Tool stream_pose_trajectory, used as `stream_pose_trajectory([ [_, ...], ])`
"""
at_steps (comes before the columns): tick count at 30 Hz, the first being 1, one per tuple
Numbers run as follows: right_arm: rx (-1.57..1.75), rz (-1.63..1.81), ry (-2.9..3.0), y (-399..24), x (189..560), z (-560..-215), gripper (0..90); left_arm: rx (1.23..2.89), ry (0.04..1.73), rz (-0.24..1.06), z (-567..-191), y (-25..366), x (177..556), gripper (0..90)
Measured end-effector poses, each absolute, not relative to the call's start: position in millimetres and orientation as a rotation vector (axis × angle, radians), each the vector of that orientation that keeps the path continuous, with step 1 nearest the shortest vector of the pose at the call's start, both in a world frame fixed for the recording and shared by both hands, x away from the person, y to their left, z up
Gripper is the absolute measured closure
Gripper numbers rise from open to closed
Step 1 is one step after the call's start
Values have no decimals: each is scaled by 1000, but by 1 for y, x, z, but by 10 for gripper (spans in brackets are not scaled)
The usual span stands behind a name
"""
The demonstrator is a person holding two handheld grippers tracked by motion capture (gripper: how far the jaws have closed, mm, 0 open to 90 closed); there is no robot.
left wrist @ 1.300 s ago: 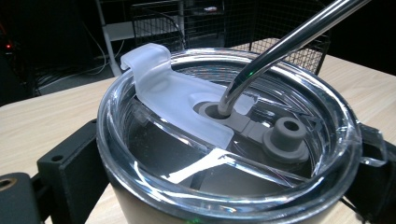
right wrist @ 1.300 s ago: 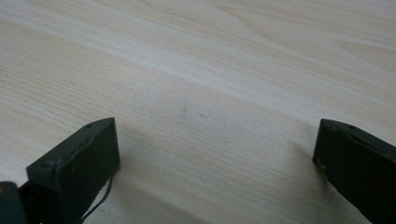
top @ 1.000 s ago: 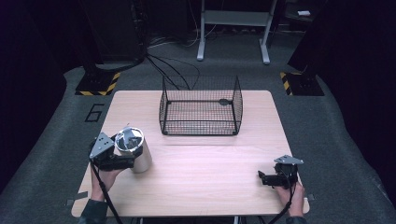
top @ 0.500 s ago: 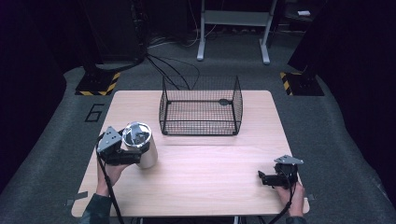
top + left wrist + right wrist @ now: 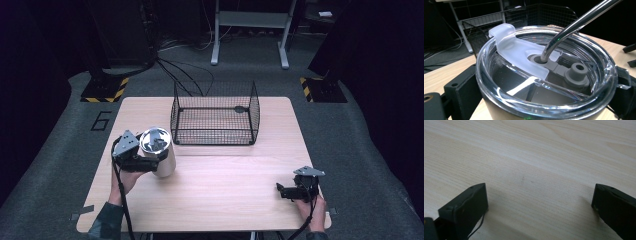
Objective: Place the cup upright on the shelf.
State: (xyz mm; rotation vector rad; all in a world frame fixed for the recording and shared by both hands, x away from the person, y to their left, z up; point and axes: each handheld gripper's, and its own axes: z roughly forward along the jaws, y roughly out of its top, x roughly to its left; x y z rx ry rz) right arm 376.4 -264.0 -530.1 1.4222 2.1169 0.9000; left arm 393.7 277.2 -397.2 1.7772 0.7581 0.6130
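The wooden bench (image 5: 215,200) carried a wire basket (image 5: 215,116) near its far edge. At the left, in front of the basket, the left gripper (image 5: 150,162) had its fingers clamped around a steel cup (image 5: 159,150) with a clear lid (image 5: 544,75) and metal straw (image 5: 574,25). The right gripper (image 5: 281,190) rested near the right front corner, fingers (image 5: 466,207) spread apart and empty.
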Motion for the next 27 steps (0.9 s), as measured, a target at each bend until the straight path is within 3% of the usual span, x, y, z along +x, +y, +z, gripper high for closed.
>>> stream_pose_trajectory([
  [27, 1421, 901, 2117, -264, 376, -530, 1, 1788, 645, 539, -372, 248, 413, 39],
])
